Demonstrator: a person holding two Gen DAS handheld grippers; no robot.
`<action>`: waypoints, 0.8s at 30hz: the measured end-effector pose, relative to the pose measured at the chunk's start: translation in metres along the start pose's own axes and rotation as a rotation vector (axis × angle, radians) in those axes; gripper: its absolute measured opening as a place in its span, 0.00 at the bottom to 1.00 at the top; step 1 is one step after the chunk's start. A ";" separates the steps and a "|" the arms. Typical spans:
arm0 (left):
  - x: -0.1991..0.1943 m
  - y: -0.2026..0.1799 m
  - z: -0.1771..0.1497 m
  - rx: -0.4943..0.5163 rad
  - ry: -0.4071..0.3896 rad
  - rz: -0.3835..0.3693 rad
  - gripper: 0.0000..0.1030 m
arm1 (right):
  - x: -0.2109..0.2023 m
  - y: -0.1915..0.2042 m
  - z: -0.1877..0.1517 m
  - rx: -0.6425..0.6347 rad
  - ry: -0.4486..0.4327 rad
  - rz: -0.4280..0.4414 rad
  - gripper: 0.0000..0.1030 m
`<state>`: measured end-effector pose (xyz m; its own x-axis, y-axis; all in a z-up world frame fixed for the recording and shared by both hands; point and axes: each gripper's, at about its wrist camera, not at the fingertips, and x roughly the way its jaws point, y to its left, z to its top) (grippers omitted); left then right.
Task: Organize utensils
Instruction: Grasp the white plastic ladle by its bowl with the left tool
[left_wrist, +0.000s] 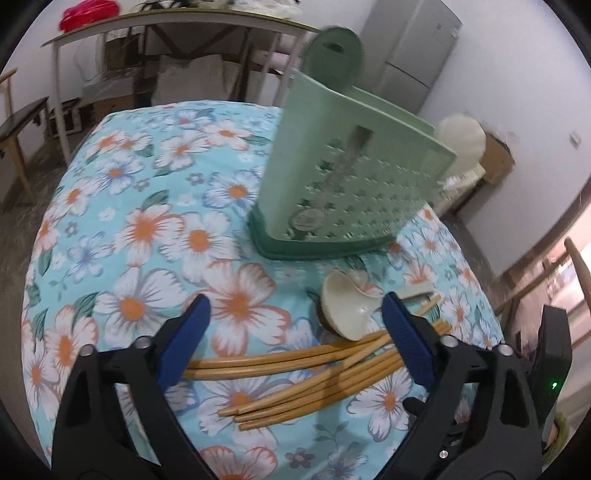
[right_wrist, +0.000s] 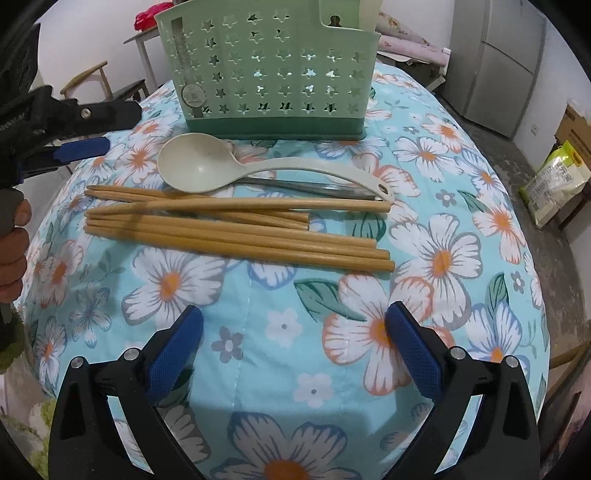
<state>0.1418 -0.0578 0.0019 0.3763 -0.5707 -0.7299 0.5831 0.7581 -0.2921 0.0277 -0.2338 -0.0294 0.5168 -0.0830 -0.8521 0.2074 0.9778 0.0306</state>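
Left wrist view
Left gripper (left_wrist: 295, 332): jaws spread wide, nothing pressed between the blue pads, hanging over the near end of the chopsticks
Chopsticks (left_wrist: 295, 380): bundle of wooden sticks lying flat on the surface, crossing the gap between the two fingers, ends fanned out at lower middle
Ladle (left_wrist: 345, 308): cream plastic, bowl tipped on its side just beyond the chopsticks, close to the right finger; handle mostly hidden behind that finger
Utensil holder (left_wrist: 343, 184): green, star-punched wall, darker green base, standing upright past the ladle, blurred
Surface (left_wrist: 147, 221): covered by a light-blue cloth with white and orange flowers
Right gripper (left_wrist: 550, 354): only a black part of it at the right edge, green light lit; jaws not visible here

Right wrist view
Right gripper (right_wrist: 293, 332): jaws wide apart, empty, above bare cloth, short of the chopsticks
Chopsticks (right_wrist: 236, 229): lying side by side across the surface (right_wrist: 258, 350), a couple crossed on top
Ladle (right_wrist: 207, 168): bowl up at the left, handle running right, between chopsticks and holder, touching the top stick near its handle end
Metal utensil (right_wrist: 314, 186): thin, dark, tucked under the ladle handle; kind cannot be told
Utensil holder (right_wrist: 273, 74): upright just behind the ladle
Left gripper (right_wrist: 99, 129): at the left edge, fingers apart, near the thin ends of the chopsticks
Hand (right_wrist: 13, 251): fingers wrapped on a handle at the far left
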 end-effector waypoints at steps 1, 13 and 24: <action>0.003 -0.002 0.000 0.009 0.010 0.002 0.73 | 0.000 0.000 0.000 0.005 -0.001 -0.005 0.94; 0.051 -0.012 0.003 0.052 0.162 0.044 0.35 | 0.000 0.000 -0.001 0.008 -0.005 -0.011 0.94; 0.050 -0.015 0.006 -0.008 0.150 -0.027 0.04 | -0.001 0.000 -0.002 0.010 -0.012 -0.008 0.94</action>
<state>0.1562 -0.0994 -0.0264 0.2490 -0.5375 -0.8056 0.5857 0.7460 -0.3168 0.0254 -0.2330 -0.0301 0.5251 -0.0929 -0.8459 0.2194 0.9752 0.0290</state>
